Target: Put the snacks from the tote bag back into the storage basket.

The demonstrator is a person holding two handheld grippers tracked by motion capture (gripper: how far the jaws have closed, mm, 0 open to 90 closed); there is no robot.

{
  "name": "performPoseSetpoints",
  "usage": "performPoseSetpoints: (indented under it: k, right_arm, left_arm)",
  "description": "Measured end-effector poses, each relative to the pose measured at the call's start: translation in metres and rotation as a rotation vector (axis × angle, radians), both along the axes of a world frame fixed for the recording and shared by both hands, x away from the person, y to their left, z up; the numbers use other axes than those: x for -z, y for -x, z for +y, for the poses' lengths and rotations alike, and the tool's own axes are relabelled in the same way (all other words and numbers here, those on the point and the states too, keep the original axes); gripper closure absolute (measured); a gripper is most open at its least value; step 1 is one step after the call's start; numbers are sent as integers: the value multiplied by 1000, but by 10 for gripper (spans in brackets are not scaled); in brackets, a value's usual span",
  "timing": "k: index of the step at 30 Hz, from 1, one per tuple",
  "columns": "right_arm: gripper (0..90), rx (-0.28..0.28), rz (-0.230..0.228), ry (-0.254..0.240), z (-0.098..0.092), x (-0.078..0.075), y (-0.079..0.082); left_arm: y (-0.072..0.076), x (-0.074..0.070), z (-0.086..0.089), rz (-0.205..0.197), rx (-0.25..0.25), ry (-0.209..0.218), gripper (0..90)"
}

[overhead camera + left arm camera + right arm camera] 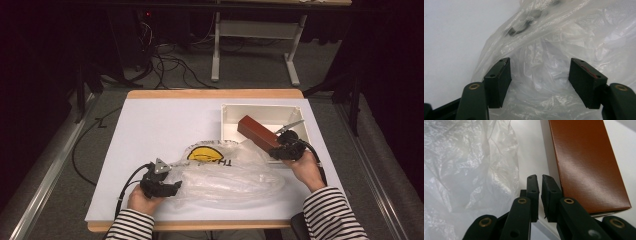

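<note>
Plastic bag (227,175): clear and milky, crinkled, with a yellow emblem (205,154) and dark lettering near its top edge. Box (257,132): reddish brown, plain and matte. Bin (230,122): white walls. Bench (150,125): pale blue-white sheet over a light wood edge. Left gripper (172,187) and right gripper (277,150): black, with brass-coloured rivets; fingers (499,81) black, one with a red streak along its edge. Sleeves (332,215): black-and-white horizontal stripes. Floor (250,70): grey.

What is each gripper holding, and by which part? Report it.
Nothing is gripped. The left gripper stands open around loose film of the plastic bag; the right gripper is shut, empty, beside the brown box.
</note>
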State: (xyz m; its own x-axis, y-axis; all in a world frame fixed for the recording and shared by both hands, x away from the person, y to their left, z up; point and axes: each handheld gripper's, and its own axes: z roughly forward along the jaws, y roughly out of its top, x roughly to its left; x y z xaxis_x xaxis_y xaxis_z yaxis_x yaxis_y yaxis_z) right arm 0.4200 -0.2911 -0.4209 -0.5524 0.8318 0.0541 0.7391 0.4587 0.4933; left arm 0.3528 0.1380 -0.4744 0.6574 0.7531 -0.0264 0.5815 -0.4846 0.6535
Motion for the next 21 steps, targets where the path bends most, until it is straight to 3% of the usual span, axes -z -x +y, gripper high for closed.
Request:
performPoseSetpoints:
  k: [21]
  right_arm:
    - [875, 67, 22, 18, -1, 8, -22]
  left_arm:
    - [0, 0, 0, -1, 1, -1, 350]
